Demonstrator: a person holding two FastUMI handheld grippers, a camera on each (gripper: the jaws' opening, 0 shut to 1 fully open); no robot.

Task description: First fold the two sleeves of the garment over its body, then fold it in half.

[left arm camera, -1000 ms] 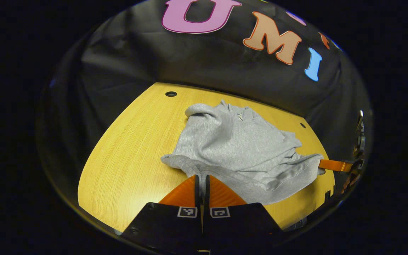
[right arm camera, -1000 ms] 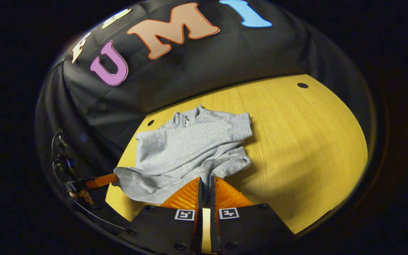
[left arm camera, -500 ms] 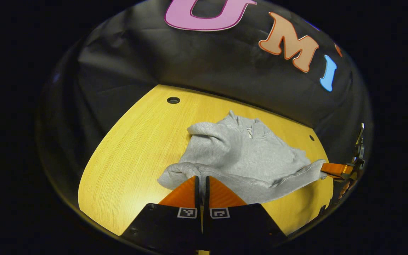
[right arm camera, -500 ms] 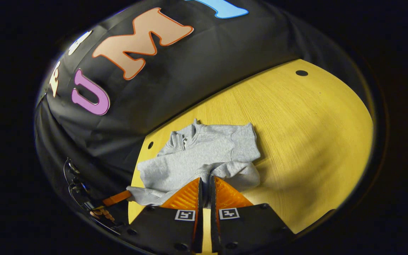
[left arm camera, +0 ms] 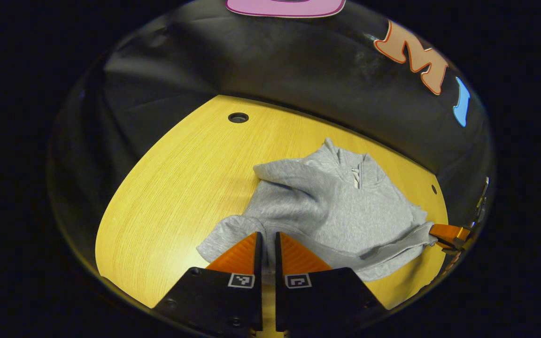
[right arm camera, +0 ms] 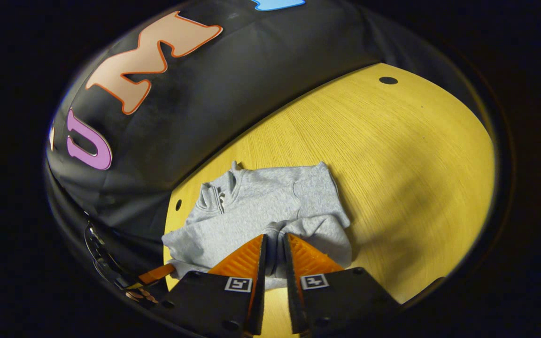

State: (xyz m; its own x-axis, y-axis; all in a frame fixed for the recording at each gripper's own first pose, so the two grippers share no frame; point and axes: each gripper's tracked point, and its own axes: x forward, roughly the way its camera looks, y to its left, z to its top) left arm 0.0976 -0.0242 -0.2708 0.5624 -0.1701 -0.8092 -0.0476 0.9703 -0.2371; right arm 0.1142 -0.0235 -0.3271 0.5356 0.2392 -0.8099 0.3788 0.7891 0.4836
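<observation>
A grey sweatshirt (left arm camera: 336, 206) lies on the yellow wooden table (left arm camera: 176, 178), collar at the far side, sleeves folded in over the body. Its lower part is doubled up toward the collar. My left gripper (left arm camera: 267, 234) stands at the near left fold with its fingers slightly parted, so it is open, and cloth lies in the gap. My right gripper (right arm camera: 275, 237) is at the near right fold of the sweatshirt (right arm camera: 261, 211), open a little wider, grey cloth between its fingers. An orange finger of the right gripper (left arm camera: 445, 232) touches the garment's right end in the left gripper view.
The booth's black cloth wall (left arm camera: 298, 75) rises just behind the table. Small round holes (left arm camera: 238, 117) sit in the tabletop near its far edge. Bare wood stretches to the right of the garment (right arm camera: 416, 155) and to its left.
Both grippers carried the hem forward over the body toward the collar and lowered. The gap between each pair of fingers has widened, more on the right.
</observation>
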